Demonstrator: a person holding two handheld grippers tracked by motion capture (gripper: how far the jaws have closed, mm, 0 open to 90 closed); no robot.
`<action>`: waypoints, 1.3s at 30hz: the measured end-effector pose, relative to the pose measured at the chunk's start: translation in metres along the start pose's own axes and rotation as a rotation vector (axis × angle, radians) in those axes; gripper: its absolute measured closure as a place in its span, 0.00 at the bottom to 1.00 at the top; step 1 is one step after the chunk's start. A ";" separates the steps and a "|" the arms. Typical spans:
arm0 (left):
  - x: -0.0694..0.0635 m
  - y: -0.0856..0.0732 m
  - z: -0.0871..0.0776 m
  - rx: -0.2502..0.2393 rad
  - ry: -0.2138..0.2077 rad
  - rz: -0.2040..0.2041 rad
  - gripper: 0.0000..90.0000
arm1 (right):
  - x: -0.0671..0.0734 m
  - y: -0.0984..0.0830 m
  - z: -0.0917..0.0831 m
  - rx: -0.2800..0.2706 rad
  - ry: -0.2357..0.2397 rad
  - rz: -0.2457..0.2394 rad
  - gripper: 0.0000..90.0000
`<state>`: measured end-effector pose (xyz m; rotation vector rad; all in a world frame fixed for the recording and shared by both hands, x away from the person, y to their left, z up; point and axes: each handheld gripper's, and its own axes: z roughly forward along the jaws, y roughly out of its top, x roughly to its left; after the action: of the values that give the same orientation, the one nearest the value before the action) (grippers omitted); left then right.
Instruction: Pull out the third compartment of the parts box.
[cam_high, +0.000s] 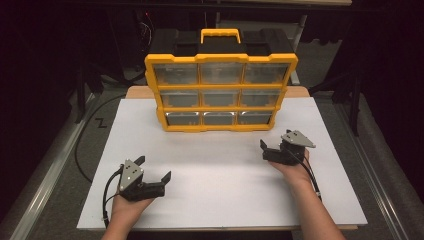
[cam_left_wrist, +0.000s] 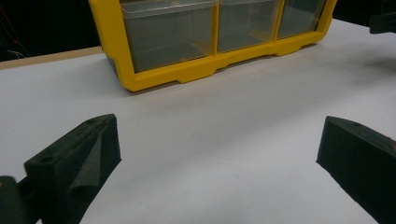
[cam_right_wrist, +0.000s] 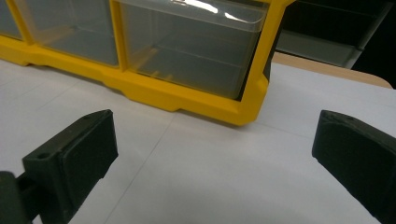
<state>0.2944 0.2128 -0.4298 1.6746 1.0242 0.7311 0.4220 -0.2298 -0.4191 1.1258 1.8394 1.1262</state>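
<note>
One organizer (cam_high: 220, 90) stands upright at the far middle of the white board (cam_high: 220, 185), with two grippers well apart in front of it. It has a yellow frame, a black back and a yellow handle (cam_high: 220, 35) on top. It has nine clear drawers (cam_high: 218, 96), three rows of three, and those seen close look empty. No readable label or writing is visible on it. The left gripper (cam_high: 152, 169) is near the front left of the board, jaws wide apart, holding nothing. The right gripper (cam_high: 264, 146) is near the organizer's right lower corner, jaws also wide apart and empty.
</note>
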 end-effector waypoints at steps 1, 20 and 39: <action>-0.001 0.000 0.000 -0.002 0.001 0.002 0.00 | 0.000 0.001 0.000 -0.006 -0.002 -0.006 0.02; -0.006 -0.001 -0.002 -0.014 -0.001 0.023 0.00 | -0.011 -0.013 -0.032 0.020 -0.031 -0.094 0.02; -0.009 -0.001 -0.002 -0.015 -0.011 0.038 0.00 | 0.005 -0.019 -0.028 0.057 -0.034 -0.318 0.02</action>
<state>0.2885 0.2059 -0.4303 1.6873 0.9791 0.7522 0.3897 -0.2392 -0.4264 0.8386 1.9505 0.8705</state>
